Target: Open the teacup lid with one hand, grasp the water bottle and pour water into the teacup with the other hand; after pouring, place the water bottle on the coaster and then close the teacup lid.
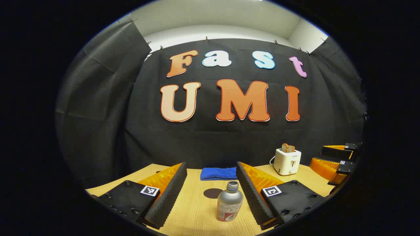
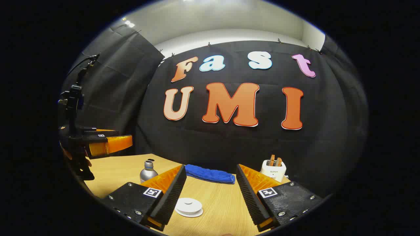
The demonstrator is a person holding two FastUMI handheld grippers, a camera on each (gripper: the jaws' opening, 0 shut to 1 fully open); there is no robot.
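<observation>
A silver water bottle with a red label stands upright on the wooden table, just ahead of my open left gripper and near its right finger. Behind the bottle lies a dark round coaster. In the right gripper view, the white teacup with its lid on sits low between the fingers of my open right gripper, closer to the left finger. The bottle stands farther left there. Nothing is held by either gripper.
A folded blue cloth lies at the table's back edge. A white toaster with bread in it stands at the back right. The right gripper hovers at the far right, and the left gripper hovers at the left.
</observation>
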